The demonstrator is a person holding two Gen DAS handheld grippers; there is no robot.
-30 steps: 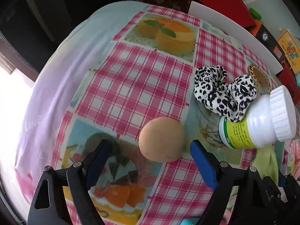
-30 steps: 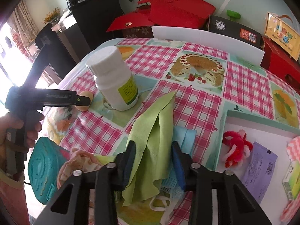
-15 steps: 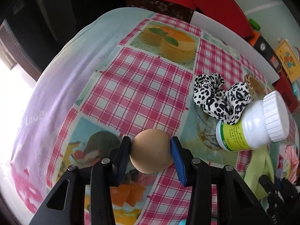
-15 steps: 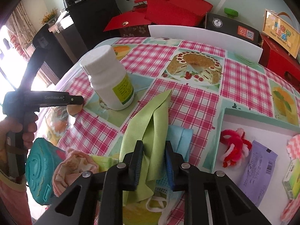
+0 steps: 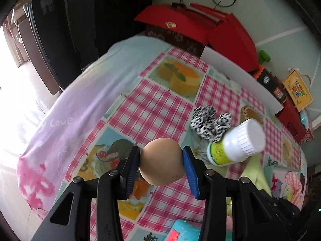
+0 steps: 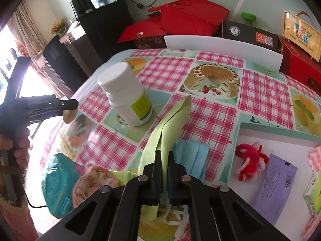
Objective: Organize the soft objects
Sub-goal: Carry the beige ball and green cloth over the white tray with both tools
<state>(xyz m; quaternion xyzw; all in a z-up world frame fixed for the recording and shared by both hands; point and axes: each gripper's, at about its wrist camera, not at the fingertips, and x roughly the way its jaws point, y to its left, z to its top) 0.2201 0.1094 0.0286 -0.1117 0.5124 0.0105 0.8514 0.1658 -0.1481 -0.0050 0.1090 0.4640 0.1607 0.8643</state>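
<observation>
The left tongs are closed on a tan foam ball, one blue pad on each side of its widest part, and in the right wrist view the ball hangs clear above the counter. The right tongs are pressed almost together on a fold of the light green cloth, which rises from them like a tent while its far corner lies near the white pill bottle.

I judge that both things are now being lifted for carrying to the white tray on the right, where a red fluffy toy already lies. To do this well, the squeeze on the ball should be gentle but steady, because a soft round thing can slip out forward if it is pressed too hard. The cloth should go straight up first, so that its hanging end does not pull the blue folded cloth beside it or knock the bottle. The leopard-print scrunchie lies behind the bottle, not yet taken.
</observation>
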